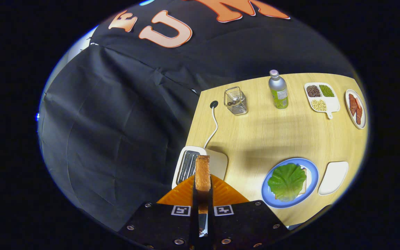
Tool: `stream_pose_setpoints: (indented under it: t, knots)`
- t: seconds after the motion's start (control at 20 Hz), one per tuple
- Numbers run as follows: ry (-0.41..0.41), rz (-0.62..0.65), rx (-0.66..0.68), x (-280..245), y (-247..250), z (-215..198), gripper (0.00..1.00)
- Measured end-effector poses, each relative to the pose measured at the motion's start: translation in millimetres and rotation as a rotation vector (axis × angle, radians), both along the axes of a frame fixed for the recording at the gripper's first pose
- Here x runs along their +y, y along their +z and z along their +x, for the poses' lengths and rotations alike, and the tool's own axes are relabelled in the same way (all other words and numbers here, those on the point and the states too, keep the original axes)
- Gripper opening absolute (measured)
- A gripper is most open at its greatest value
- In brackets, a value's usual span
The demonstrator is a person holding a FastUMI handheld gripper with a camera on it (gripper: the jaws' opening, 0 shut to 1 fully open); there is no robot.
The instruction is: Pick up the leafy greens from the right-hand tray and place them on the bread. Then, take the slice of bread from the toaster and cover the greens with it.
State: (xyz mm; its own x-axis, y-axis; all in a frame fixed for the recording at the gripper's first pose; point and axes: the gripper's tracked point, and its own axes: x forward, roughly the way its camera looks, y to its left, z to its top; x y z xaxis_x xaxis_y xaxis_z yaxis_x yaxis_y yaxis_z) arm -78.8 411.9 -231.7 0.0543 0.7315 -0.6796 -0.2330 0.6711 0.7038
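Wooden table (276, 135), hand-held gripper (202, 187) pinching bread slice (202, 172) edge-on, upright, above toaster (200, 165)

Wire basket (235, 100), bottle (278, 89), divided bean dish (321, 97), plate of meat strips (356, 108) along table's (276, 135) far side.

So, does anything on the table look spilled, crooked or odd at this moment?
Nothing stands out. The lettuce lies flat on the bread on the blue plate, the bottle stands upright, and the gripper holds the toast edge-up above the toaster.
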Motion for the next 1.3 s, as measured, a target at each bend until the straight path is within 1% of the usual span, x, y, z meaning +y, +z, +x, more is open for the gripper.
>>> stream_pose_setpoints:
  t: [0.4,0.7,1.3]
  knots:
    - [-0.025,-0.003,0.012,-50,-42,-1,0.1]
    - [-0.014,-0.062,0.035,-81,-84,-10,0.1]
    - [0.002,-0.075,0.095,-101,-146,-34,0.1]
